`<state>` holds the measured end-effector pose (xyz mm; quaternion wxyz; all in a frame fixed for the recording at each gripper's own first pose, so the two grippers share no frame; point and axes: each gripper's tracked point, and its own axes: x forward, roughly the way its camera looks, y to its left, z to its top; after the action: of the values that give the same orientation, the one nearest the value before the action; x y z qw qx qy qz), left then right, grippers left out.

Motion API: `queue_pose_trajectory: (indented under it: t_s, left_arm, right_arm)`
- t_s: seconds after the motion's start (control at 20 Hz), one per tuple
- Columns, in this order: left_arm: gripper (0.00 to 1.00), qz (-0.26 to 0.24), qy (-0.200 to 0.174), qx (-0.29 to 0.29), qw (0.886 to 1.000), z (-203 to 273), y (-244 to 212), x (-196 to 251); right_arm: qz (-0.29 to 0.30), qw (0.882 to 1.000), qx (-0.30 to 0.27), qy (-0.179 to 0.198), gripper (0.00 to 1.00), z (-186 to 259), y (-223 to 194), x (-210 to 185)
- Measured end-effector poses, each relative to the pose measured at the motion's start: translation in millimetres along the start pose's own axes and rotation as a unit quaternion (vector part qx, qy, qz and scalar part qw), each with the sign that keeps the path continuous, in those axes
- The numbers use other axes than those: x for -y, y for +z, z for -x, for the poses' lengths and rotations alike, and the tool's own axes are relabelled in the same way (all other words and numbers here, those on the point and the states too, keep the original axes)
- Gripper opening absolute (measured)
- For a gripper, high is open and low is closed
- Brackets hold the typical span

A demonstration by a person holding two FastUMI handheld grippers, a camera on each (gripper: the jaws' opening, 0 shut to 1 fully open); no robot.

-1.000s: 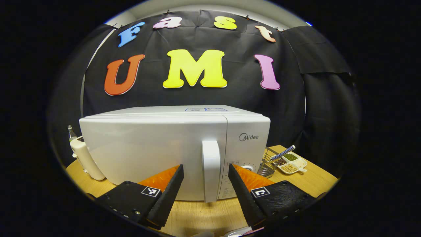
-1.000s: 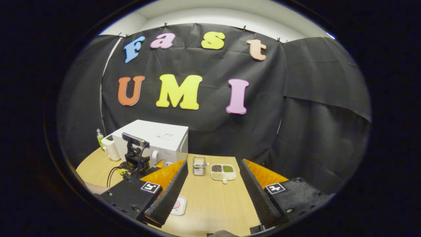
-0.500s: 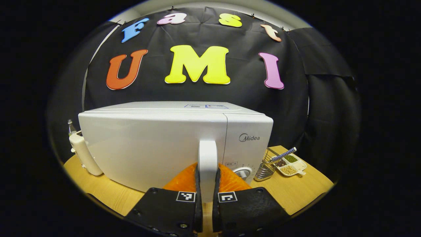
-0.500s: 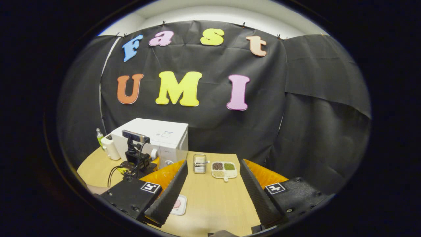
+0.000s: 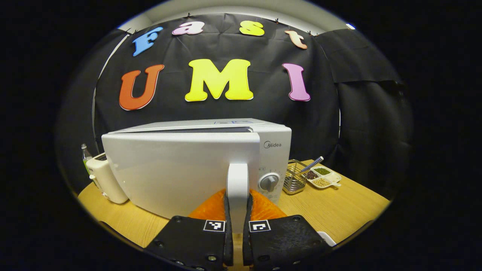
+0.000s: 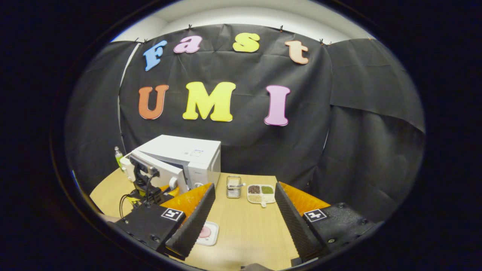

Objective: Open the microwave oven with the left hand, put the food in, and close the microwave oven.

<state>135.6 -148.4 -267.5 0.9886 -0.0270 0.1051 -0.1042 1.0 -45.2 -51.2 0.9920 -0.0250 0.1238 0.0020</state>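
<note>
The white microwave (image 5: pixel 274 150) stands on the wooden table, its door (image 5: pixel 180 169) pulled a little ajar with a gap along the top right edge. My left gripper (image 5: pixel 238 194) is shut on the door's upright white handle (image 5: pixel 238 177), one finger on each side. In the right gripper view the microwave (image 6: pixel 188 156) is at the left, door (image 6: pixel 156 167) swung partly out, with the left gripper (image 6: pixel 145 186) at its handle. A small white plate with pink food (image 6: pixel 206 233) lies on the table just beside my open right gripper (image 6: pixel 244 185), which holds nothing.
A wire basket (image 5: pixel 293 181) and a white tray of beans (image 5: pixel 322 177) sit right of the microwave. A cream appliance (image 5: pixel 107 180) and a bottle (image 5: pixel 86 152) stand to its left. Bare wooden tabletop (image 6: pixel 248 229) lies ahead of the right gripper.
The left gripper went from open around the handle to shut on it, then drew the door slightly out. The right gripper barely moved.
</note>
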Motion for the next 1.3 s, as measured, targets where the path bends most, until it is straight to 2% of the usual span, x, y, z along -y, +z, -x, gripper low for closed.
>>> queue_pose_trajectory:
  t_s: [0.25,0.4,0.45,0.5,0.55,0.65,0.7,0.95,1.3]
  left_arm:
    - [0.15,-0.019,-0.005,-0.007,1.000,59,-11,-20]
    - [0.27,-0.040,0.036,-0.004,0.999,87,-11,-47]
    - [0.45,-0.046,0.040,0.002,0.998,93,-10,-52]
    - [0.57,-0.050,0.046,0.007,0.998,98,-7,-58]
    - [0.73,-0.055,0.056,0.011,0.997,102,-4,-67]
    - [0.91,-0.049,0.054,0.005,0.997,108,-6,-72]
    - [0.95,-0.048,0.056,0.004,0.997,114,-6,-75]
    - [0.95,-0.041,0.077,-0.003,0.996,151,-14,-101]
    - [0.95,-0.054,0.134,-0.024,0.989,216,-25,-169]
  right_arm:
    - [0.000,1.000,0.005,0.030,1.00,-2,-3,-27]
    - [0.003,0.999,0.007,0.044,1.00,-2,-3,-42]
    - [0.004,0.999,0.007,0.048,1.00,-3,-2,-46]
    - [0.006,0.999,0.007,0.052,1.00,-2,-2,-50]
    - [0.007,0.998,0.008,0.054,1.00,-2,-3,-53]
    - [0.010,0.998,0.010,0.059,1.00,-1,-2,-59]
    - [0.010,0.998,0.010,0.063,1.00,-1,-2,-64]
    - [0.017,0.997,0.001,0.073,1.00,-8,-23,-77]
    - [0.023,0.993,-0.058,0.105,1.00,-33,-89,-101]
